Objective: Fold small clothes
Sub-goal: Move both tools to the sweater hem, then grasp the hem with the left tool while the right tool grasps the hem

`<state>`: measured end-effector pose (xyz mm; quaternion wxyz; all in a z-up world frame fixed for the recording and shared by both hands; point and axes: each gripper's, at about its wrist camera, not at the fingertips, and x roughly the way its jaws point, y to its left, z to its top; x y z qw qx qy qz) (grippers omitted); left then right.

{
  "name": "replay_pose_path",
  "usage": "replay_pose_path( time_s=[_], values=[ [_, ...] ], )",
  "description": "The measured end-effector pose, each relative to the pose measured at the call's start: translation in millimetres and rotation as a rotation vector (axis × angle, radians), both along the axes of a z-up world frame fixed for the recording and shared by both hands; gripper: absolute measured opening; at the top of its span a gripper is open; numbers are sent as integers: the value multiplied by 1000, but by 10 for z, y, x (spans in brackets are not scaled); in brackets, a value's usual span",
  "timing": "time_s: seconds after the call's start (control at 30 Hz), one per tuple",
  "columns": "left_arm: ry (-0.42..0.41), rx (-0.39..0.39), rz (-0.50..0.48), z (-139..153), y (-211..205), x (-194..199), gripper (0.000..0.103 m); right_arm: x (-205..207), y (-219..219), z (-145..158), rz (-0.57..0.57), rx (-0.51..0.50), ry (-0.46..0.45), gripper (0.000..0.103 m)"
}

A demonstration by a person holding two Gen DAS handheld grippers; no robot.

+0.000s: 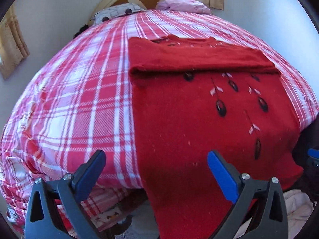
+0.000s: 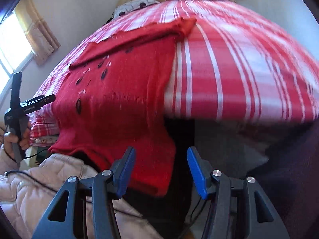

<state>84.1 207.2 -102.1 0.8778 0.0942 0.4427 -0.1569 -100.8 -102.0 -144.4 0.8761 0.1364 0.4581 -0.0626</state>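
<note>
Now my left gripper (image 1: 156,166) and right gripper (image 2: 161,165) both gape empty; the sweater (image 1: 195,119) hem hangs over the bed (image 1: 69,99) edge, left jaws straddling its corner.

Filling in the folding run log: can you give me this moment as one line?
garment: red knit sweater, sleeve folded across, hem hanging off plaid-covered bed | left hand-held gripper: open, empty | right hand-held gripper: open, empty
</note>
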Motion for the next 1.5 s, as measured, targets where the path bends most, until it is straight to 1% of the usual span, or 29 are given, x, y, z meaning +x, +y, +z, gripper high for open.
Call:
replay_pose_path(
  time_s=[0.07, 0.13, 0.17, 0.27, 0.33, 0.37, 0.43, 0.5, 0.57, 0.63, 0.7, 0.77, 0.8, 0.83, 0.87, 0.93, 1.03, 1.1, 1.13, 1.17, 1.2, 1.23, 1.27, 1.3, 1.33, 1.37, 1.4, 1.43, 1.5],
  values=[
    [22, -19, -3, -3, 24, -35, 103, -31, 14, -75, 2, 33, 17, 55],
    [48, -26, -15, -17, 47, -102, 103, -23, 42, -127, 10, 24, 30, 55],
    [54, -21, -27, -37, 81, -159, 103, -15, 43, -149, 14, 30, 37, 55],
    [60, 41, -47, -114, 185, -358, 103, -4, 40, -167, 24, 103, 25, 55],
    [90, 15, -37, -155, 282, -400, 103, -1, 46, -185, 26, 123, 23, 55],
    [121, -7, -23, -197, 333, -400, 103, 10, 63, -212, 28, 127, 33, 55],
    [178, -53, 17, -311, 432, -380, 103, 23, 115, -276, 32, 121, 59, 55],
    [206, -67, 59, -412, 485, -347, 103, 35, 168, -322, 36, 93, 88, 55],
    [246, -80, 81, -515, 508, -315, 103, 26, 190, -327, 43, 79, 89, 55],
    [287, -96, 95, -626, 503, -311, 103, 16, 196, -349, 48, 74, 99, 55],
    [327, -109, 83, -726, 470, -333, 103, 18, 204, -397, 47, 60, 133, 55],
    [340, -89, 69, -820, 420, -359, 103, 5, 200, -411, 45, 55, 134, 55],
    [336, -97, 71, -840, 424, -371, 103, 1, 195, -405, 43, 52, 129, 53],
    [335, -126, 85, -853, 449, -382, 103, 1, 189, -400, 42, 44, 129, 47],
    [350, -149, 93, -871, 470, -387, 103, -4, 181, -399, 40, 37, 130, 45],
    [410, -222, 114, -929, 531, -390, 102, -12, 164, -400, 40, 38, 133, 36],
    [474, -325, 135, -984, 599, -443, 92, -11, 174, -390, 45, 27, 135, 34],
    [463, -327, 125, -976, 580, -467, 89, -7, 176, -389, 49, 22, 135, 34],
    [459, -329, 111, -963, 560, -455, 84, -7, 172, -392, 49, 23, 135, 34],
    [462, -344, 99, -950, 549, -454, 70, -6, 163, -396, 47, 26, 134, 34],
    [473, -379, 81, -921, 536, -439, 61, -8, 160, -396, 45, 29, 132, 34],
    [472, -401, 59, -892, 506, -446, 46, -10, 157, -393, 45, 27, 132, 34],
    [449, -378, 42, -851, 458, -458, 40, -12, 161, -387, 46, 23, 131, 34],
    [430, -357, 19, -815, 400, -479, 36, -10, 170, -382, 49, 19, 131, 31],
    [428, -353, 10, -798, 359, -507, 28, -7, 185, -377, 56, 16, 132, 22],
    [423, -353, 3, -785, 332, -524, 26, -6, 199, -366, 64, 16, 129, 16],
    [424, -355, 3, -785, 322, -524, 26, -6, 209, -351, 65, 5, 128, 12],
    [427, -356, 8, -792, 323, -499, 26, -1, 217, -339, 65, -2, 127, 10],
    [439, -363, 29, -803, 499, -408, 28, -12, 206, -324, 62, -2, 126, 9]
  ],
)
